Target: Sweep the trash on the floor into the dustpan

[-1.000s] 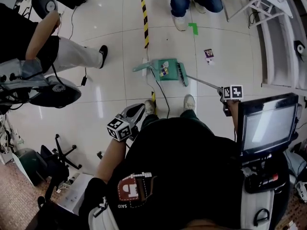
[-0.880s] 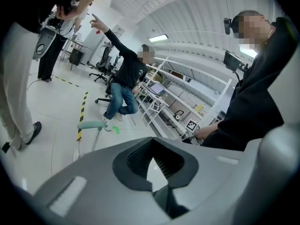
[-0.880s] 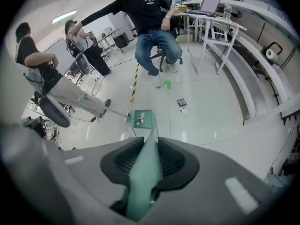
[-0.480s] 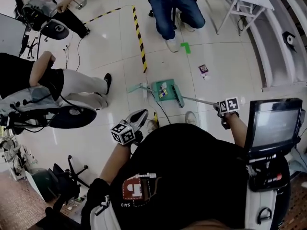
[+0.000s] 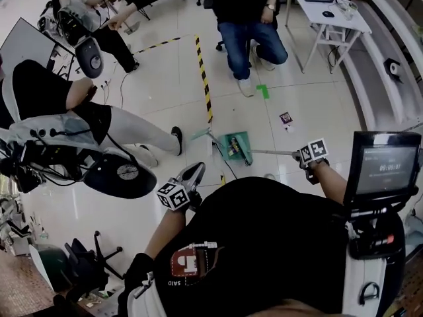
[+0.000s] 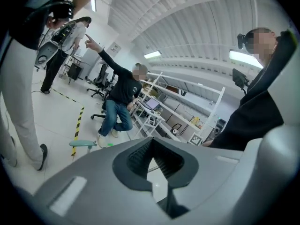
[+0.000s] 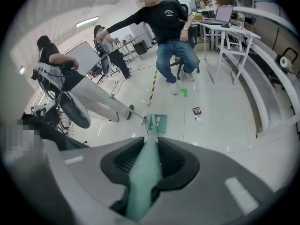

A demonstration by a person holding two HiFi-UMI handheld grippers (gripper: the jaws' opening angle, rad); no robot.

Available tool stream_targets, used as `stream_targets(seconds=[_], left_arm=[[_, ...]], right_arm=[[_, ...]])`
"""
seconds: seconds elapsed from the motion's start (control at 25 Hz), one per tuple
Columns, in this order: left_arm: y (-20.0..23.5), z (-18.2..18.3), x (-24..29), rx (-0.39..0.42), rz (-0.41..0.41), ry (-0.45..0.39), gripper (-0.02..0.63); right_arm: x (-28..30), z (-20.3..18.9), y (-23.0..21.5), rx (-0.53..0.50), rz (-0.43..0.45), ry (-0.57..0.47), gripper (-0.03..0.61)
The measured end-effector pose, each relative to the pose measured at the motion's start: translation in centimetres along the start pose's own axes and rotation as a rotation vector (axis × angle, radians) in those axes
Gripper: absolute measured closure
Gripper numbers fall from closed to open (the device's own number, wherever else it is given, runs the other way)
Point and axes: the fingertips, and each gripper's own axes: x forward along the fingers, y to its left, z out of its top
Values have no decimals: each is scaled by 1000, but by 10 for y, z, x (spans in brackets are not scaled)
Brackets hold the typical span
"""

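Glossy white tiles [image 5: 310, 104] fill the room, and we're looking steeply down over the black shirt of the person working 2 grippers. Nearest, on the left, the left gripper [image 5: 195, 170] hangs over the floor with its jaws drawn together on nothing. Its own view shows only bare tile past the ribbed pads. Over on the right, beside a dark monitor [image 5: 383, 170], the right gripper [image 7: 149, 161] is clamped firmly on the pale green broom handle [image 7: 146, 172], which runs straight out between the pads. Follow that handle out and left in the head view and it ends at the broom head [image 5: 244, 152], sitting right against the near right edge of the green dustpan [image 5: 239, 137].

The dustpan lies on the floor just ahead of the person, between the 2 grippers, with a few small bits of trash [image 5: 231, 147] already inside. Its long thin handle rises off to the left, ending in a teal grip [image 6: 83, 144], and neither gripper touches it.

Farther out and to the right, a small purple packet [image 5: 285, 118] lies loose on the tiles, apart from the dustpan. Beyond it there's a green tape mark [image 5: 263, 91], and a yellow-and-black striped line [image 5: 203, 71] runs away across the floor. At the far end a person in jeans [image 5: 248, 5] sits on a chair, with a white table [image 5: 340, 24] at far right. Another person in white trousers [image 5: 132, 131] sits at the left.
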Motion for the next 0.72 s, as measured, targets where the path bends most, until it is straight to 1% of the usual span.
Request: stream_targets(seconds=[0.08,0.12,0.24,0.28,0.36,0.44,0.56,0.72], left_arm=[[10,9,-42,12,-32,-26,614],[16,10,-64,34,-50,-16,614],[37,-5,-119,127,-90,82,614],[43,-10,-135,145,-105,109,614],[55,-17,-168,152,-132,132,614],[61,-22,-189,137,-143,131,614],[50,-29,-192,129,-158,129,614],[-10,-47,-174,171,-203,143,614]], right_arm=[[-4,-12,38,22,-15,-24,492],[-6,-20,57,47,-20,-39,492],[-5,-51,108,181,-27,-93,491],[-4,-61,123,227,-29,-113,492],[-4,-78,153,283,-36,-148,491],[-10,-91,174,293,-46,-167,492],[-21,-109,178,299,-44,-178,492],[-41,-147,150,324,-34,-192,492]])
